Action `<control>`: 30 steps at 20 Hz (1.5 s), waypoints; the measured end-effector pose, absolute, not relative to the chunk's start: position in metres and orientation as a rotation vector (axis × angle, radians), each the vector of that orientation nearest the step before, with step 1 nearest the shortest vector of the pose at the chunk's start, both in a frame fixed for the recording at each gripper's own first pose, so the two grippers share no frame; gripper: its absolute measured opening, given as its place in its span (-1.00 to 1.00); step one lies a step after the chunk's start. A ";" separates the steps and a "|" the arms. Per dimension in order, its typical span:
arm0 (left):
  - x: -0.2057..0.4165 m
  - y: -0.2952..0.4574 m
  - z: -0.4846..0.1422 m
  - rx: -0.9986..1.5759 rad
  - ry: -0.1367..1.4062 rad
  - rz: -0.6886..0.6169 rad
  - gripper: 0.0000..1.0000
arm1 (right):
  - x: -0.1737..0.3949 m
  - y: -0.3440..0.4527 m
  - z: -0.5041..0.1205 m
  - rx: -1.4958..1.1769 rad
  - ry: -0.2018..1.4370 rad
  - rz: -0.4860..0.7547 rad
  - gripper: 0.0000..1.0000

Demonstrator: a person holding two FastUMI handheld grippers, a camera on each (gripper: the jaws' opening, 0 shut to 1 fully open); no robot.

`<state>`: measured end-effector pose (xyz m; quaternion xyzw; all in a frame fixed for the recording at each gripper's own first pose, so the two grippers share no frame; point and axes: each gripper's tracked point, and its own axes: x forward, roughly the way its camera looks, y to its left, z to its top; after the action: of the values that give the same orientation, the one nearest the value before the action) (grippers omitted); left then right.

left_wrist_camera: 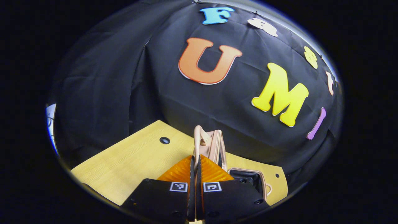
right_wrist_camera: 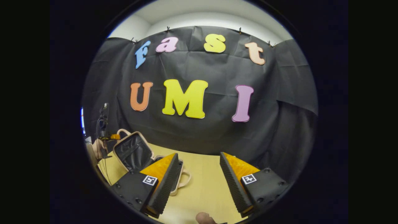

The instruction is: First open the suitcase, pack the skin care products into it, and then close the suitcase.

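Left gripper view shows the left tongs (left_wrist_camera: 195,161) pinched on the suitcase lid's (left_wrist_camera: 211,144) edge, propping it upright, while the right tongs (right_wrist_camera: 199,174) gape empty above the table (right_wrist_camera: 202,186).

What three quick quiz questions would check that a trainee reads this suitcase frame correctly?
1. True or false: the suitcase lid stands open.
2. Which gripper has its fingers spread apart: left gripper or right gripper?
3. What does the suitcase rest on?

Key
1. True; the dark lining shows in the right gripper view.
2. The right one; the left's fingers are closed on the lid's edge.
3. The light wooden table.
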<state>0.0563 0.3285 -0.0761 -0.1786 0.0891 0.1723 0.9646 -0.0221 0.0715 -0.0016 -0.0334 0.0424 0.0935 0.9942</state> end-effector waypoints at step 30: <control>0.169 -0.045 -0.238 0.291 0.427 0.224 -0.89 | 0.030 -0.114 -0.056 -0.012 0.197 0.166 0.59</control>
<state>0.1687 -0.0453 -0.2383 0.1434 0.2106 0.1104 0.9607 0.0297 -0.1139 -0.0560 -0.0057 0.0983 0.0826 0.9917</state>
